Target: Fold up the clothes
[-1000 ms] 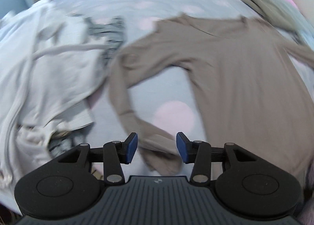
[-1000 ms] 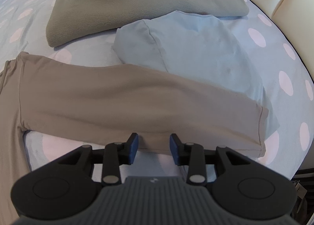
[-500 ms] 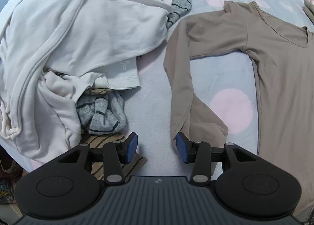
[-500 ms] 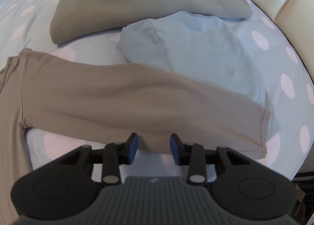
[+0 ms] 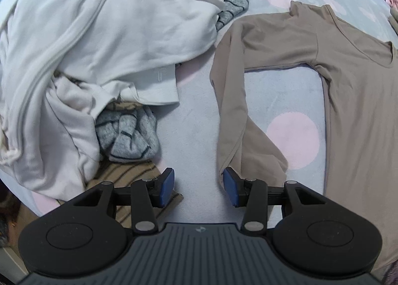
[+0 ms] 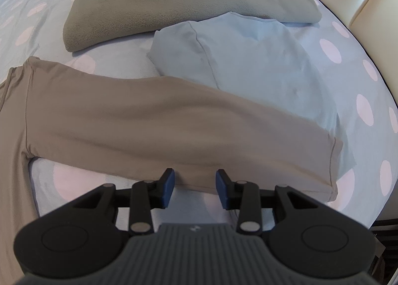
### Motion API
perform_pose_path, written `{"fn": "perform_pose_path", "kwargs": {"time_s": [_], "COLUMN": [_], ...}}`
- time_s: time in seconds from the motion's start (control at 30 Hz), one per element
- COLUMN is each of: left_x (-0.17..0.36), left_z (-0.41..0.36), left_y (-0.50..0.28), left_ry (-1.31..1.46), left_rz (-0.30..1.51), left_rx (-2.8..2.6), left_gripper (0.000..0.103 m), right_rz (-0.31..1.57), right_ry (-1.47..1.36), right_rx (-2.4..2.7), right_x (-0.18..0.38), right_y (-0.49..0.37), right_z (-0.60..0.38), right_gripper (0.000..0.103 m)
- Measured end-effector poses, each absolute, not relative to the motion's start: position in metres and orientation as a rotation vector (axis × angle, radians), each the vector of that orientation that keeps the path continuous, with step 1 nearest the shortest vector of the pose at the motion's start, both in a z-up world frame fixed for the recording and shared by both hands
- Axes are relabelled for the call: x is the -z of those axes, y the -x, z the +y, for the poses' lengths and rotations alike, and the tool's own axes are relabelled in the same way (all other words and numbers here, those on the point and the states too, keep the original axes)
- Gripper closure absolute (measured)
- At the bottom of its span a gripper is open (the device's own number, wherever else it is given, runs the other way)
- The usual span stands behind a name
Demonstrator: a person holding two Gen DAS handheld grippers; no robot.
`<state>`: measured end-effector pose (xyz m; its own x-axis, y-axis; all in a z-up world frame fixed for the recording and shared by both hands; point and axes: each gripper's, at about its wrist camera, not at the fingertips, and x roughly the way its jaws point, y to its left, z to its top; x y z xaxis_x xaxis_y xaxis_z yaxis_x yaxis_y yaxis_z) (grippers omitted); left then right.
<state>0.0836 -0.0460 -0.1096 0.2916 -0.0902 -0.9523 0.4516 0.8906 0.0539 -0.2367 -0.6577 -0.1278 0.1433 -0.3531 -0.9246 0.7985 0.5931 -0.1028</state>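
Sleeve cuff at lower centre, jaws empty.
Your left gripper [image 5: 198,186] is half-open, holding nothing; the tan shirt [image 5: 360,101] sleeve runs up-frame from its right pad.

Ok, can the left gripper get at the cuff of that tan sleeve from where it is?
Probably yes. The left gripper is open, and the cuff of the tan shirt lies flat on the bedsheet just beyond its right finger, with nothing covering it.
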Motion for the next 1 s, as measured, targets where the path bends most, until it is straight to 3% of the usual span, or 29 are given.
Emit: {"fn": "perform_pose_path", "kwargs": {"time_s": [0.27,0.37,0.57,0.77,1.0], "left_x": [0.105,0.104,0.113,0.082,0.092], "left_z": [-0.073,-0.090,-0.118,-0.091,-0.054], "left_y": [-0.068,-0.057,-0.039,-0.043,-0.058], "left_ry": [-0.294,-0.305,-0.363,-0.241,-0.106], "left_rz": [1.166,1.130,1.131,1.009,1.167], "left_rx": [0.606,0.705,0.828,0.714,0.501], "left_gripper": [0.064,0.073,0.073,0.073,0.076], "right_rz": [1.157,1.161,1.176,1.174,1.178], "right_ry": [-0.455,-0.447,-0.427,-0.415,-0.417], "right_rx": [0.863,0.857,0.852,0.851,0.847], "right_x": [0.130,0.130,0.131,0.131,0.133], "right_y": [0.233,0.232,0.232,0.235,0.235], "right_z": [-0.655,-0.653,-0.651,-0.651,-0.652], "right_gripper": [0.063,0.062,0.061,0.060,0.059]}}
